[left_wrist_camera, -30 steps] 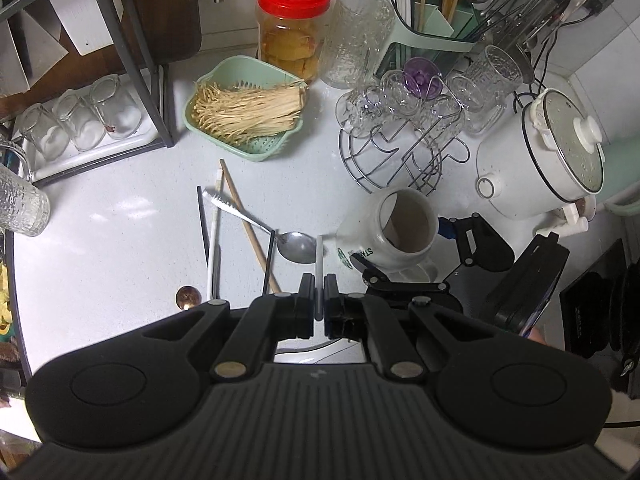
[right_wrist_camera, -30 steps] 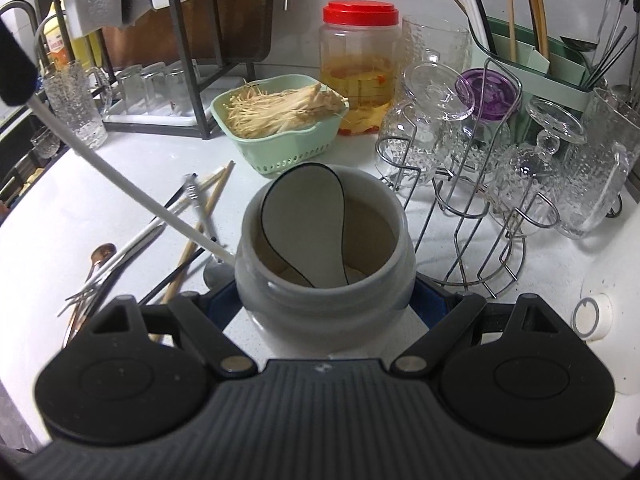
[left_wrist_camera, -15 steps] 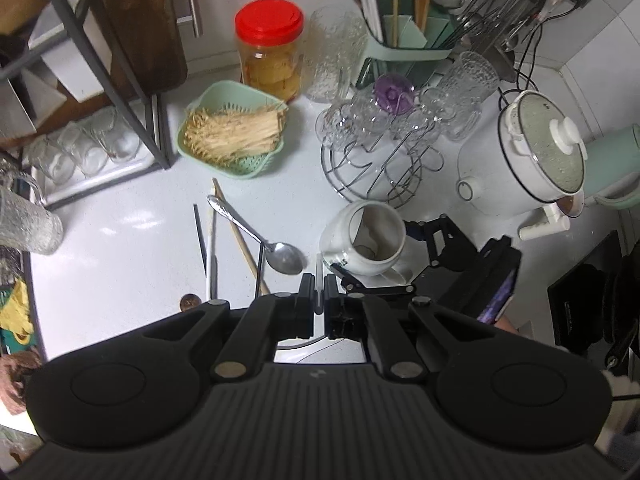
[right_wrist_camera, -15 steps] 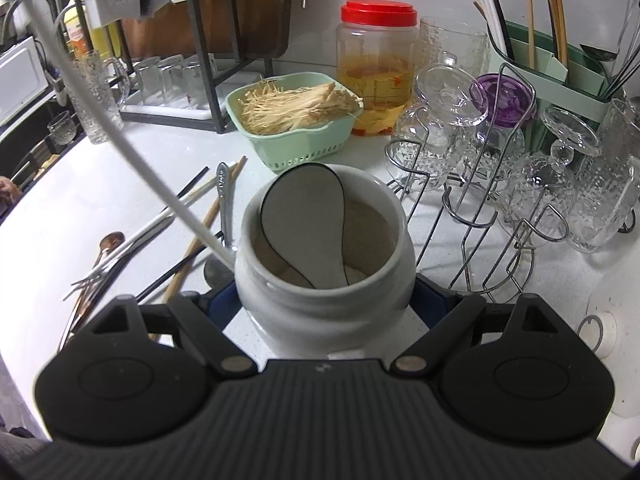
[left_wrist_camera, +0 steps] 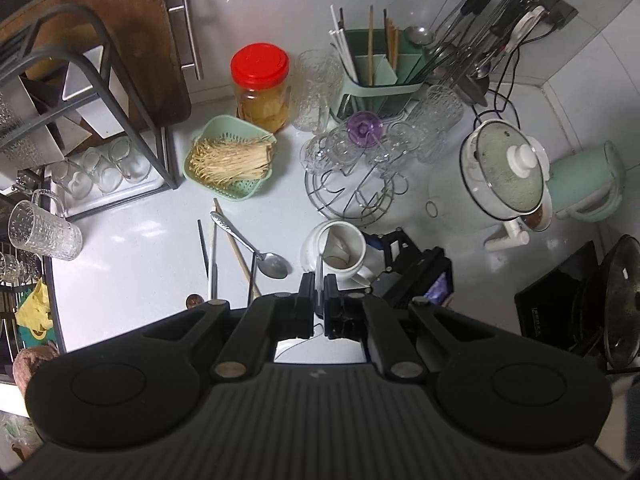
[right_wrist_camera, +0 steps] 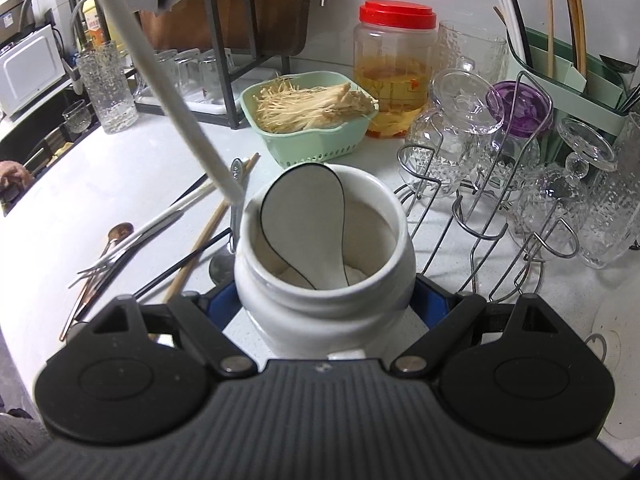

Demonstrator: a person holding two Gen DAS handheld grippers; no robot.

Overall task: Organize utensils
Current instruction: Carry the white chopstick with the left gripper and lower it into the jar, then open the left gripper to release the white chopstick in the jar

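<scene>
My left gripper (left_wrist_camera: 319, 280) is shut on a white chopstick (left_wrist_camera: 319, 269) and hangs high above the counter, pointing steeply down. In the right wrist view the same white chopstick (right_wrist_camera: 172, 92) slants down from the top left, its tip beside the left rim of the white ceramic jar (right_wrist_camera: 320, 320). My right gripper (right_wrist_camera: 324, 296) is shut on that jar (left_wrist_camera: 344, 248), blue pads on both sides. A white ceramic spoon (right_wrist_camera: 304, 216) stands inside it. Loose on the counter lie a metal spoon (left_wrist_camera: 248, 244), wooden chopsticks (left_wrist_camera: 236, 248) and forks (right_wrist_camera: 108, 260).
A green utensil holder (left_wrist_camera: 376, 76) with chopsticks stands at the back. Nearby are a wire rack of glasses (left_wrist_camera: 360, 168), a green basket of mushrooms (left_wrist_camera: 230, 158), a red-lidded jar (left_wrist_camera: 260, 84), a white pot (left_wrist_camera: 508, 172) and a metal shelf of glasses (left_wrist_camera: 100, 168).
My left gripper has risen well above the counter with the white chopstick, whose tip came up off the counter to the jar's rim. The right gripper stayed on the jar.
</scene>
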